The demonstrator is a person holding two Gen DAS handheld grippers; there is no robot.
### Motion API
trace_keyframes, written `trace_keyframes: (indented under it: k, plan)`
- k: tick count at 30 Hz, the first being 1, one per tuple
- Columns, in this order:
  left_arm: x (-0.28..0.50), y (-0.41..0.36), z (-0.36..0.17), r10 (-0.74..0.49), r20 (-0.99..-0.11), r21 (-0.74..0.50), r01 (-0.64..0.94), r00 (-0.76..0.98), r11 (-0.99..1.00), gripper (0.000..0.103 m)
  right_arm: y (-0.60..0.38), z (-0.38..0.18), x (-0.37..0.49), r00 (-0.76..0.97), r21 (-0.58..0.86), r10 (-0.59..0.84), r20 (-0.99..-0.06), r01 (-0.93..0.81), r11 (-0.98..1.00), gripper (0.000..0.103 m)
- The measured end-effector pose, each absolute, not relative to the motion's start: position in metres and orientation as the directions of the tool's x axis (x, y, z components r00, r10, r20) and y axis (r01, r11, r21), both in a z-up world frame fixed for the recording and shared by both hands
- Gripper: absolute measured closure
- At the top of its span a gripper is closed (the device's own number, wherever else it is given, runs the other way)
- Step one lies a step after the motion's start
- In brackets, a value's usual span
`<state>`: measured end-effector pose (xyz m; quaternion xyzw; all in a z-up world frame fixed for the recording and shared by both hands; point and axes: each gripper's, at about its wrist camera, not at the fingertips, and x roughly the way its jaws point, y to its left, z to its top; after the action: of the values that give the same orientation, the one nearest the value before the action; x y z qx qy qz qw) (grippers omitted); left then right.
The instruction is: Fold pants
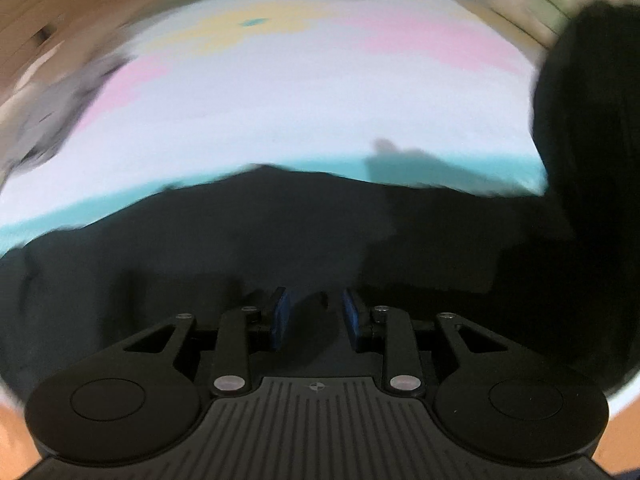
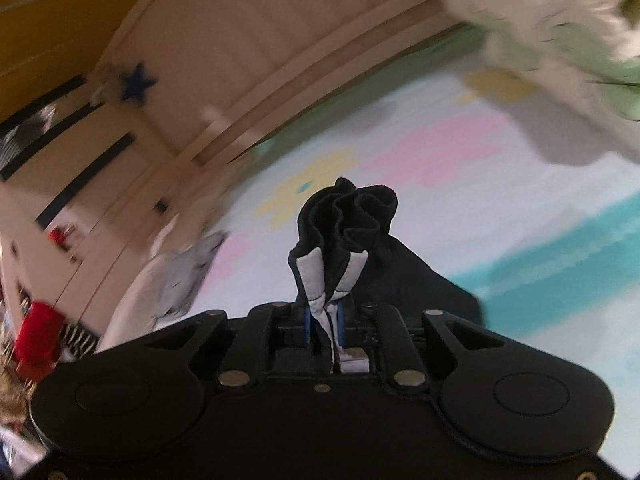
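The black pants (image 1: 280,240) lie spread on a pastel mat (image 1: 280,100), filling the lower half of the left wrist view. My left gripper (image 1: 316,312) sits low over them with its blue pads (image 1: 280,316) apart and nothing between them. A raised dark fold of the pants (image 1: 592,120) hangs at the right edge. My right gripper (image 2: 324,320) is shut on a bunched part of the pants (image 2: 348,216) with white trim, lifted above the mat (image 2: 440,200). Both views are motion-blurred.
A grey garment (image 1: 48,120) lies at the mat's left edge; it also shows in the right wrist view (image 2: 180,276). White and green clothes (image 2: 560,40) lie at the far right. Wooden furniture (image 2: 240,60) stands behind. A red object (image 2: 36,340) is at the left.
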<state>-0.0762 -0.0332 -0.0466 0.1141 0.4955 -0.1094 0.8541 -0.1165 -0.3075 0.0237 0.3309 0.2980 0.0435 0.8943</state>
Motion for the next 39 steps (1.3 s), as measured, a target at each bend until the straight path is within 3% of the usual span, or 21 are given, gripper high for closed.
trace_keyframes:
  k: [8,15,18,20,23,27,30,31,32,33,37,39]
  plan:
    - [-0.053,0.073,-0.033,0.104,-0.851,0.139,0.029,0.515,0.99,0.074,-0.219,-0.007,-0.061,0.716,0.577,0.399,-0.573,0.007,0.816,0.083]
    - [-0.044,0.121,-0.047,0.159,-0.867,0.143,-0.07,0.473,0.987,0.074,-0.14,-0.046,-0.047,0.571,0.443,0.428,-0.7,-0.123,0.888,0.081]
    - [-0.039,0.138,-0.053,0.152,-0.879,0.129,-0.082,0.453,0.988,0.074,-0.112,-0.056,-0.048,0.506,0.355,0.405,-0.761,-0.197,0.914,0.064]
    - [-0.037,0.149,-0.053,0.14,-0.884,0.111,-0.091,0.446,0.99,0.074,-0.104,-0.054,-0.053,0.475,0.347,0.422,-0.772,-0.242,0.906,0.047]
    - [-0.04,0.158,-0.049,0.116,-0.884,0.081,-0.097,0.453,0.992,0.074,-0.108,-0.041,-0.06,0.472,0.371,0.465,-0.749,-0.283,0.884,0.042]
    - [-0.042,0.155,-0.047,0.077,-0.881,0.044,-0.081,0.466,0.996,0.074,-0.123,-0.022,-0.052,0.522,0.439,0.508,-0.685,-0.26,0.86,0.042]
    - [-0.041,0.147,-0.048,0.049,-0.881,0.029,-0.049,0.47,0.998,0.074,-0.136,-0.026,-0.039,0.567,0.414,0.438,-0.697,-0.181,0.892,0.043]
    - [-0.041,0.143,-0.048,0.037,-0.88,0.024,-0.034,0.473,0.999,0.074,-0.138,-0.031,-0.034,0.564,0.404,0.413,-0.715,-0.149,0.903,0.052]
    - [-0.041,0.138,-0.048,0.027,-0.88,0.021,-0.02,0.475,1.0,0.074,-0.141,-0.038,-0.031,0.552,0.402,0.396,-0.734,-0.118,0.908,0.071]
    - [-0.041,0.135,-0.048,0.02,-0.879,0.018,-0.007,0.477,1.0,0.074,-0.143,-0.046,-0.028,0.536,0.402,0.387,-0.75,-0.094,0.911,0.076]
    - [-0.04,0.124,-0.049,-0.009,-0.878,0.011,0.04,0.478,0.999,0.074,-0.135,-0.059,-0.037,0.515,0.361,0.366,-0.776,-0.114,0.926,0.072]
    - [-0.04,0.124,-0.05,-0.014,-0.88,0.007,0.043,0.474,0.999,0.074,-0.128,-0.053,-0.051,0.521,0.331,0.383,-0.762,-0.194,0.923,0.064]
